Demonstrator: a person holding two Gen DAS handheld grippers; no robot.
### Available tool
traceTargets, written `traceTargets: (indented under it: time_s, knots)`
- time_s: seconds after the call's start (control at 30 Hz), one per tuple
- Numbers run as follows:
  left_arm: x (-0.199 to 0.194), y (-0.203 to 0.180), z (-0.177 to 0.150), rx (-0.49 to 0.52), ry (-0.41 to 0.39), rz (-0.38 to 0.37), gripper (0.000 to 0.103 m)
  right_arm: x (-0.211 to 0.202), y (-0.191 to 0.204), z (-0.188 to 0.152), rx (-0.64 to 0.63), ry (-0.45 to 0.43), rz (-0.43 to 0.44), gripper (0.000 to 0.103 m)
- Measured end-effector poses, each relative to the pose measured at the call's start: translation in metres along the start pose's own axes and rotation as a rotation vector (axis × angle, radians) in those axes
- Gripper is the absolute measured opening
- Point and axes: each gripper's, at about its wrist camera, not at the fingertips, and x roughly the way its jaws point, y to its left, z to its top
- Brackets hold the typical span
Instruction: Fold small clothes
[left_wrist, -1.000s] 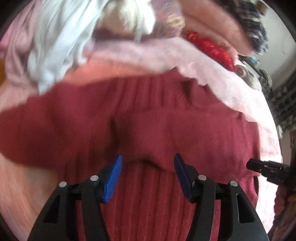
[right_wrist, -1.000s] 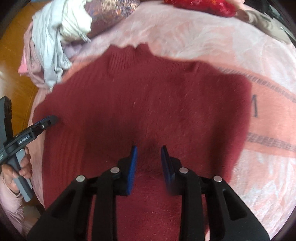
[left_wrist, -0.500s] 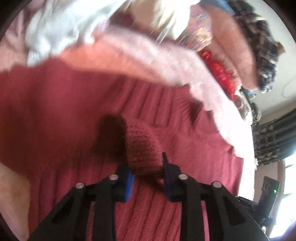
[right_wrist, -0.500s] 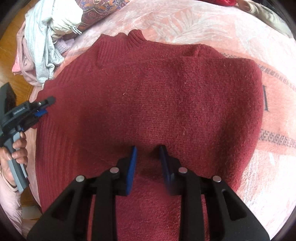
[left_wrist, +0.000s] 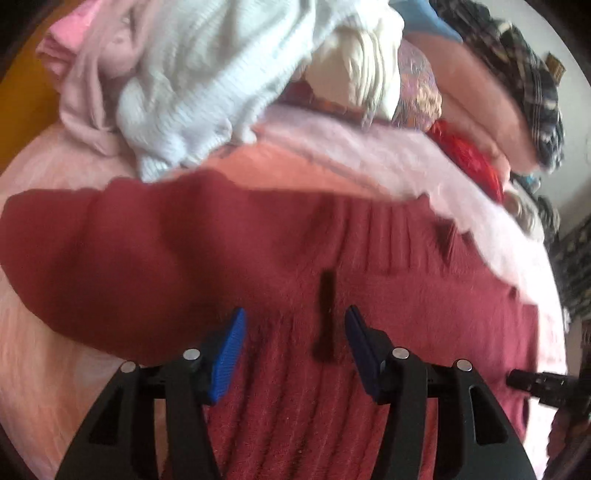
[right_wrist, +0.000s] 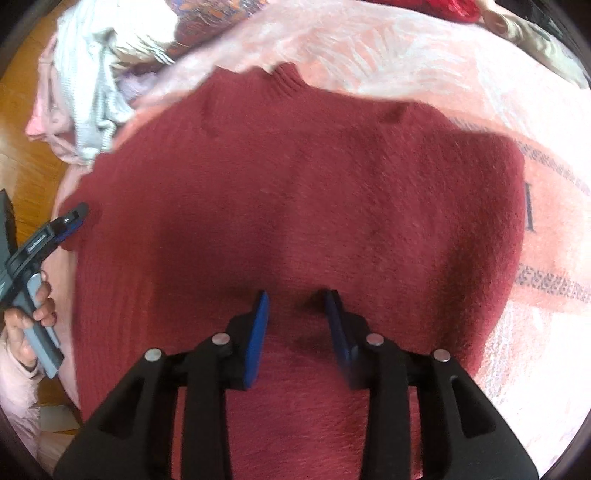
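Released from the left gripper (left_wrist: 293, 334), now spread empty, the maroon sweater (right_wrist: 295, 206) sleeve lies folded across, right gripper (right_wrist: 297, 314) parted too.

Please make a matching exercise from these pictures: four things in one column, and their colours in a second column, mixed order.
Things:
1. sweater
2. blanket
3. gripper pads
4. knit top

Colours:
A. blue
B. pale blue-white
C. dark red
D. pink

Pairs: 1-C, 2-D, 3-A, 4-B
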Motion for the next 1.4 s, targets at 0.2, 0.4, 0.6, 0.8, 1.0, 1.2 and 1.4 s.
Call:
traceTargets:
  time_s: [0.2,0.4,0.6,0.8,1.0,1.2,1.4]
  knots:
    - [0.002,-0.047,-0.009,0.163,0.000,-0.053,0.056,0.004,0.017,0.009,-0.015,-0.015,0.010,0.034]
    - [0.051,-0.041,-0.021,0.178,0.087,0.010,0.059,0.026,0.017,0.007,-0.002,0.019,-0.030,0.034]
    - [0.020,-0.024,-0.011,0.138,0.099,-0.017,0.078,0.014,0.045,0.012,0.015,-0.014,0.024,0.038]
    - [-0.016,0.052,0.016,0.079,0.033,0.084,0.093,0.021,0.097,0.035,0.007,-0.044,0.005,0.054]
    - [-0.026,0.189,0.049,-0.090,0.081,0.175,0.094,0.050,0.133,0.066,0.011,-0.019,0.081,0.057]
    - [-0.027,0.279,0.068,-0.188,0.014,0.209,0.094,0.082,0.165,0.073,-0.036,0.007,0.077,0.061]
    - [0.007,0.332,0.075,-0.294,0.025,0.286,0.094,0.087,0.177,0.072,-0.101,-0.024,0.032,0.067]
